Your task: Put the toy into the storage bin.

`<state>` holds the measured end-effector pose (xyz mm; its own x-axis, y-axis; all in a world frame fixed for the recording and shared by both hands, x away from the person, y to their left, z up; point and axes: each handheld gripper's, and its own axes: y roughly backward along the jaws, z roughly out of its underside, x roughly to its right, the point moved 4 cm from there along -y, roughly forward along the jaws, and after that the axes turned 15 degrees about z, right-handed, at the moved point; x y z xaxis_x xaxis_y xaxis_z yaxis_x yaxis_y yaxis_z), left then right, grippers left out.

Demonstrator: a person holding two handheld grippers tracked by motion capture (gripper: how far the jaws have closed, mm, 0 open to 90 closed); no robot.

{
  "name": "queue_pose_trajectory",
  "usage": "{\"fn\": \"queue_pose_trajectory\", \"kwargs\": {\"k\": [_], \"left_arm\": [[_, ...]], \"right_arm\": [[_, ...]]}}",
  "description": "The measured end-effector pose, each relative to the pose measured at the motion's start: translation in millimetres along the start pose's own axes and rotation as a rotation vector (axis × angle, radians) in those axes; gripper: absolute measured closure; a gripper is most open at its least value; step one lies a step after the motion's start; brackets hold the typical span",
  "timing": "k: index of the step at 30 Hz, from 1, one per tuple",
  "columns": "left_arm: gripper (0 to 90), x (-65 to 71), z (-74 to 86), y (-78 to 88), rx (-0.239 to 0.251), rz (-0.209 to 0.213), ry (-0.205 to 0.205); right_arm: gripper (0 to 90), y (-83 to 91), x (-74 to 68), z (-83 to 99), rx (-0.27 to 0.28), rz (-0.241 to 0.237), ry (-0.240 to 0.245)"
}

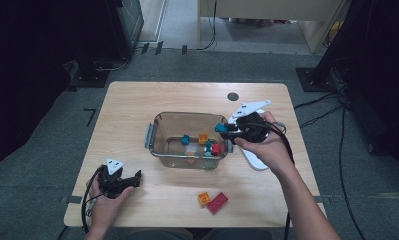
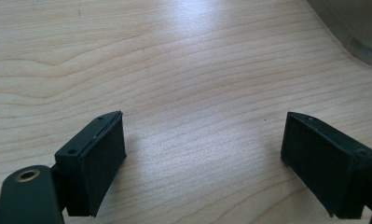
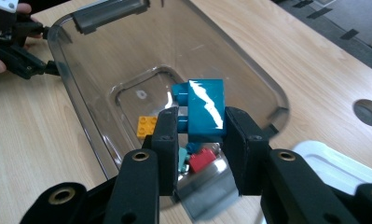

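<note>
A clear plastic tub with grey end handles stands mid-table, with several small bricks lying in it. My right gripper hovers over the tub's right rim, shut on a teal brick held between its pads above the tub. An orange brick and a red brick lie on the tub floor below. My left gripper rests on the table near the front left corner, its pads wide apart over bare wood, nothing between them.
An orange brick and a magenta brick lie on the table near the front edge. A white lid lies right of the tub under my right hand. A round grommet hole sits at the back of the table.
</note>
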<state>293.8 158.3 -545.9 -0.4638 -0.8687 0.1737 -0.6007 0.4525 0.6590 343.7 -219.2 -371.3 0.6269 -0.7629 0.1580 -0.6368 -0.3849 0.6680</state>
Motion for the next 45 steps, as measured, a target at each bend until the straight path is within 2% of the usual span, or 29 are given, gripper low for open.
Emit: {"fn": "queue_pose_trajectory", "kwargs": {"k": [10, 21, 26, 29, 34, 42, 43, 45], "left_arm": [[13.2, 0.0, 0.0, 0.0, 0.0, 0.0, 0.0], [13.2, 0.0, 0.0, 0.0, 0.0, 0.0, 0.0], [13.2, 0.0, 0.0, 0.0, 0.0, 0.0, 0.0], [13.2, 0.0, 0.0, 0.0, 0.0, 0.0, 0.0], [13.2, 0.0, 0.0, 0.0, 0.0, 0.0, 0.0], [13.2, 0.0, 0.0, 0.0, 0.0, 0.0, 0.0], [13.2, 0.0, 0.0, 0.0, 0.0, 0.0, 0.0], [13.2, 0.0, 0.0, 0.0, 0.0, 0.0, 0.0]], "right_arm": [[67.9, -24.1, -19.9, -13.5, -0.045, -0.049, 0.039], [67.9, -51.5, -36.1, -13.4, -0.138, -0.058, 0.082], [67.7, -60.2, -38.6, -10.6, -0.192, -0.057, 0.084], [65.5, -63.5, -38.0, -9.2, -0.205, -0.065, 0.068], [58.3, -63.4, -37.8, -8.0, -0.198, -0.085, 0.055], [43.3, -50.2, -36.0, -8.0, -0.095, -0.091, 0.042], [42.9, -47.9, -35.5, -7.1, -0.091, -0.094, 0.04], [36.6, -42.9, -34.5, -5.3, -0.078, -0.115, 0.03]]}}
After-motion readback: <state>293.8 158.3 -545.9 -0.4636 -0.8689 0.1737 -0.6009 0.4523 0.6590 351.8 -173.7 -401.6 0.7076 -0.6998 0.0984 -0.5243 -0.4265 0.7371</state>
